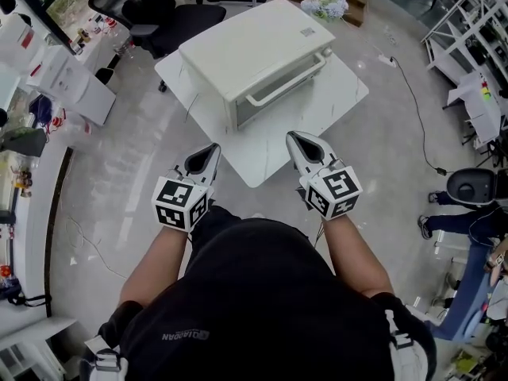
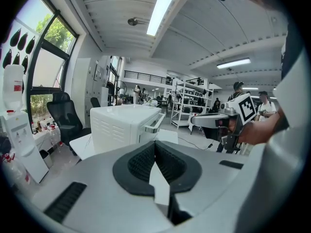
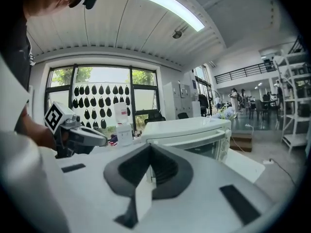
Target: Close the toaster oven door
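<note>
A white toaster oven (image 1: 254, 50) stands on a low white table (image 1: 262, 157). Its door is up against the body, with the bar handle (image 1: 287, 80) facing me. Both grippers hover near my body, short of the table's near corner and touching nothing. My left gripper (image 1: 213, 148) is shut and empty, and its jaws meet in the left gripper view (image 2: 155, 145), which looks at the oven (image 2: 124, 125). My right gripper (image 1: 295, 137) is also shut with nothing in it (image 3: 150, 150); the oven's glass door (image 3: 204, 144) lies ahead of it.
A black office chair (image 1: 171, 18) stands behind the table, and flowers (image 1: 324, 5) sit at the back. A cable (image 1: 413, 94) runs across the floor on the right, near shelving (image 1: 476, 54) and a seated person (image 1: 468, 217). White cabinets (image 1: 71, 82) line the left.
</note>
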Demonstrator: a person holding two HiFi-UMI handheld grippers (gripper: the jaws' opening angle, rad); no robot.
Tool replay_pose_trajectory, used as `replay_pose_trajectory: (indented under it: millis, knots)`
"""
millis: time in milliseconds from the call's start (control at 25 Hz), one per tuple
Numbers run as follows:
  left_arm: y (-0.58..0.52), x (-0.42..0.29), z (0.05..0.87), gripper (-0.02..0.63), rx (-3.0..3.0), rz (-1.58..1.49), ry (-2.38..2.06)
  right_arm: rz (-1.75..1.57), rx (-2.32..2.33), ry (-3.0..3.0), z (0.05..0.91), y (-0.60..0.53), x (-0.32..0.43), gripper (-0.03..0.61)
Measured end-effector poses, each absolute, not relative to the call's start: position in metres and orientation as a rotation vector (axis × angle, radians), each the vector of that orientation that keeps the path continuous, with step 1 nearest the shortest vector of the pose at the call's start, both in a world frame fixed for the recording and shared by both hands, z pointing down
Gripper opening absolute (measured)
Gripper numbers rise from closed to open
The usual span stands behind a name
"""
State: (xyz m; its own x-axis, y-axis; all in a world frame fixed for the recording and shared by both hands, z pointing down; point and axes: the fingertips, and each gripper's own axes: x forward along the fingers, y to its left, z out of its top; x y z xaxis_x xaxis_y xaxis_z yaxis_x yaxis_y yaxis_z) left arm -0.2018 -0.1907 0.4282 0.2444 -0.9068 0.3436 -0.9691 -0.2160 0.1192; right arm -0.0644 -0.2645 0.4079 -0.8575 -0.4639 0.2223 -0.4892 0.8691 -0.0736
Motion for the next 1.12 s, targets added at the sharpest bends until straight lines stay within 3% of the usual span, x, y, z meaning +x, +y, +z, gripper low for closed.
replay_pose_trajectory:
  millis: [1120]
  knots:
    - [-0.171, -0.221, 0.450, 0.003, 2.135, 0.332, -1.782, 0.199, 0.758, -2.754, 0.443, -0.247, -0.043, 0.002]
